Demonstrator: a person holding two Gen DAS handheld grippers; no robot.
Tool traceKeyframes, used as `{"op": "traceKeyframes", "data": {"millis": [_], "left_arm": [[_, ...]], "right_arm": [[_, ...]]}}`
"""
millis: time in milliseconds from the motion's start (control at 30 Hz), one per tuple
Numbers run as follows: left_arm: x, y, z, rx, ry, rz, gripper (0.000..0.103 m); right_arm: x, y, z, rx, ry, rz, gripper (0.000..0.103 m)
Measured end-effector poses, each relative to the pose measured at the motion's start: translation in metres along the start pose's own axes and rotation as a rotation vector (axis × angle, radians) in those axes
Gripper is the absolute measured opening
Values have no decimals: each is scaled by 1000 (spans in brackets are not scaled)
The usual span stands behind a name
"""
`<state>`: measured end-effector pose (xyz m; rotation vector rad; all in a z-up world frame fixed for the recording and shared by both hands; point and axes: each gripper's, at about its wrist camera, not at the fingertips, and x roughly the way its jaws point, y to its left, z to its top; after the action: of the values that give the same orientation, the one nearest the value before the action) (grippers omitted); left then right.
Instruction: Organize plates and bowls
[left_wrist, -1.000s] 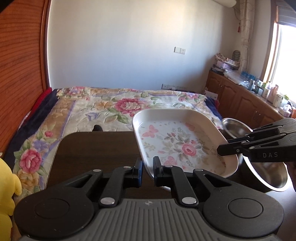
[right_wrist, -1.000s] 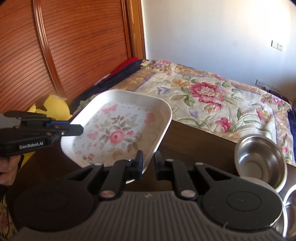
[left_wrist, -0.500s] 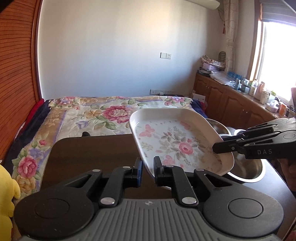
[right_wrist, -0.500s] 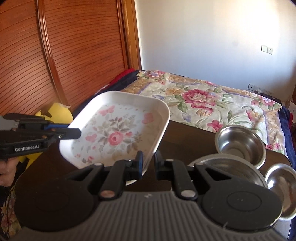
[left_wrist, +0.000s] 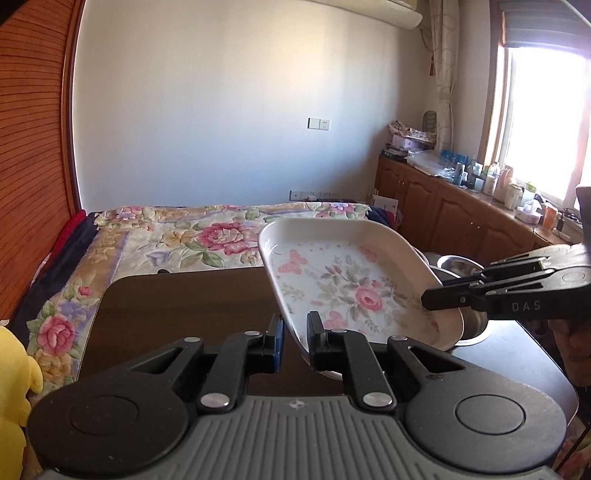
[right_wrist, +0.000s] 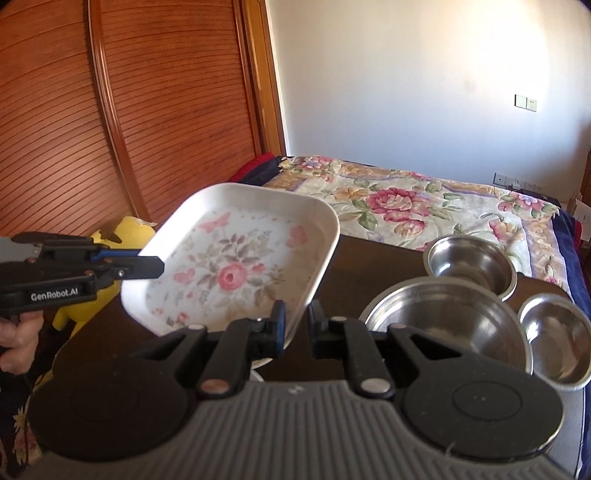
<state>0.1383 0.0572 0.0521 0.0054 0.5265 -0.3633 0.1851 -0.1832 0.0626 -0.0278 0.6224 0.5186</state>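
moved: floral tray (left_wrist: 354, 280) lifted higher off my table (left_wrist: 184, 306), tilted
left gripper (left_wrist: 294, 338): clamped on tray's rim
right gripper (right_wrist: 295, 325): clamped on opposite rim

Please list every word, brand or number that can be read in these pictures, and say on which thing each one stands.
"DAS": on the side of the right tool, seen from the left wrist.
"GenRobot.AI": on the side of the left tool, seen from the right wrist.
Bottles and boxes on the counter by the window: labels too small to read.
The tray has only flowers and butterflies, no text.
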Motion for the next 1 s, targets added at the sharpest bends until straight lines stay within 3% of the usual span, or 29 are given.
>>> {"op": "traceKeyframes", "data": {"millis": [1000], "left_arm": [[-9,4,-76,-54,54,1,14]], "right_arm": [[-1,21,-72,37,-9,38,15]]}}
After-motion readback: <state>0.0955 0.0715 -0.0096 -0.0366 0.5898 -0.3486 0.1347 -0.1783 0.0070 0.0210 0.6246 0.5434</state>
